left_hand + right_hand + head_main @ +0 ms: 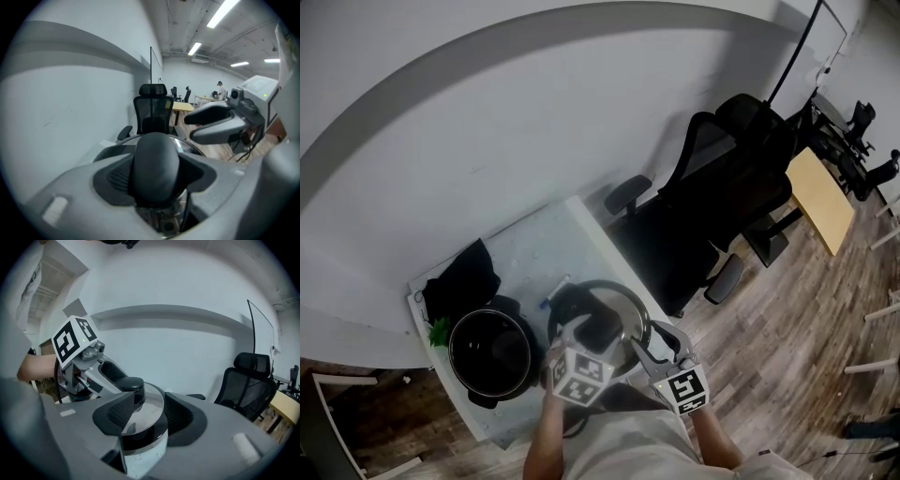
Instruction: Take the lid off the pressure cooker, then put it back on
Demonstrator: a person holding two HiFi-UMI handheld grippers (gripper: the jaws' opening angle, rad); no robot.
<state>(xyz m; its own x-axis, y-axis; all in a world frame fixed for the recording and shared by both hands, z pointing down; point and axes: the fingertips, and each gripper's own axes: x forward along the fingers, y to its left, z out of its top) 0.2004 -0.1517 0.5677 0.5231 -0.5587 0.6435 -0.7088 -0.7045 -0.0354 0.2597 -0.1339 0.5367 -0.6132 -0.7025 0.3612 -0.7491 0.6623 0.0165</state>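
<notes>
— So, head view: where's the lid?
— Off the pressure cooker pot (492, 354). The lid (630, 314) is just right of the pot, over the near end of the table (544, 246), and I can't tell if it rests there. Both tools are on it: left gripper (598, 328) at its centre, right gripper (649, 349) at its right edge. The pot stands open, with a black cloth (464, 279) behind it and an office chair (722, 178) past the table
— Left gripper view?
— Jaws part-way apart and clamped on the lid's black knob (154, 159), one pad touching each side. The lid's rim curves behind the knob. At upper right, the right gripper (192, 127) points toward the lid
— Right gripper view?
— Jaws pinch the lid's edge (150, 404). The steel dome and black band sit between the pads, which press against them. Beyond that is the knob (132, 385) with the left gripper closed on it, its marker cube (72, 341) up-left. The office chair is at far right
</notes>
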